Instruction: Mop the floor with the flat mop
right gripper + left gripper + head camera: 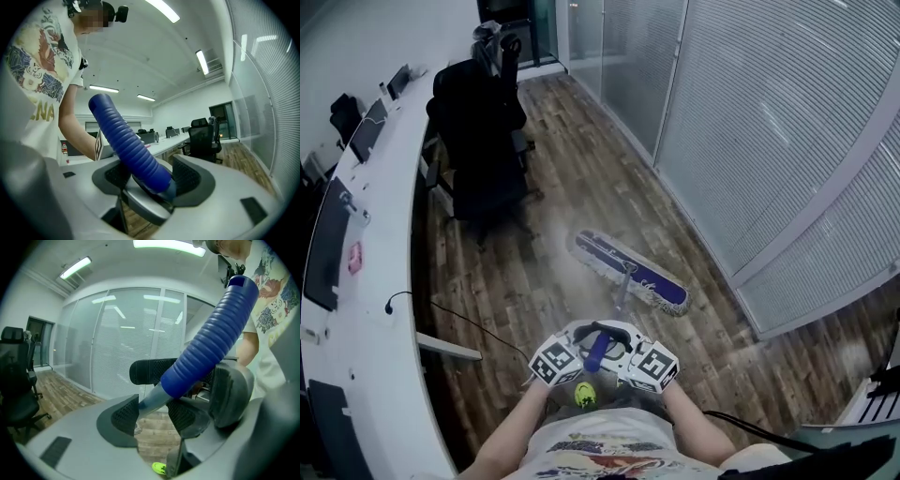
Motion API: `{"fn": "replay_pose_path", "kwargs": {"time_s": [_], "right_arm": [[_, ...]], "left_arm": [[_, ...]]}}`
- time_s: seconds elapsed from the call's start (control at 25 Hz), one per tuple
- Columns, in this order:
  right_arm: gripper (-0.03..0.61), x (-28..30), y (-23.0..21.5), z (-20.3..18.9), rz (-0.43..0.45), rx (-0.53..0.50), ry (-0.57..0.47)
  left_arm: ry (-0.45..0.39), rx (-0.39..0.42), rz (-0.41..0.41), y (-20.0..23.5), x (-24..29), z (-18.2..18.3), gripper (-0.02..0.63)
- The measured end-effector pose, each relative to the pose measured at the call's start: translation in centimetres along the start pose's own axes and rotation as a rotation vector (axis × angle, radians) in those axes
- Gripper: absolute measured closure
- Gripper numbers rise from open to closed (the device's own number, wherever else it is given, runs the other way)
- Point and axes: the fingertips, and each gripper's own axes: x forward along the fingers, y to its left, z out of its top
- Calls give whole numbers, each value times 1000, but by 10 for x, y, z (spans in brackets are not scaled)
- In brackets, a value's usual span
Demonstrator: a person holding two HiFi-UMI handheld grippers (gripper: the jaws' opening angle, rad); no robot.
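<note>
Grasps the flat mop point(597, 350) by its blue ribbed plastic grip and grey shaft, both claws side by side close in front of the torso. Clenches the left gripper point(155, 413) on the grey shaft just below the grip. Clenches the right gripper point(152, 177) round the grip's lower end. Rests the long blue-and-white mop head point(630, 272) flat on the brown wood-plank floor point(581, 178), between a black office chair point(483, 141) and a ribbed glass wall point(750, 141), well apart from the curved white desk point(389, 234).

Steep overhead; two close-ups on handle point(206, 348)
</note>
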Motion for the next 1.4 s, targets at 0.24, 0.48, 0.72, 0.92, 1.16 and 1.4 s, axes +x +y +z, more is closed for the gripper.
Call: {"fn": "replay_pose_path", "kwargs": {"time_s": [0.24,0.48,0.72,0.92,1.16,1.4], "right_arm": [[324,-12,75,-9,58,9,18],[324,-57,142,-19,135,7,26],[321,-106,187,-38,199,-3,37],[322,-117,188,-46,247,-24,45],[324,-106,167,-46,320,-121,41],[325,-59,93,-29,322,-132,46]], "left_arm": [[-3,-38,50,-59,-38,-21,425],[-15,-75,122,-134,-48,-34,425],[-19,-88,184,-195,-40,-51,426],[-11,-77,211,-201,-28,-55,428],[-47,-103,206,-173,-23,-49,428],[-53,-101,196,-87,-11,-27,428]]}}
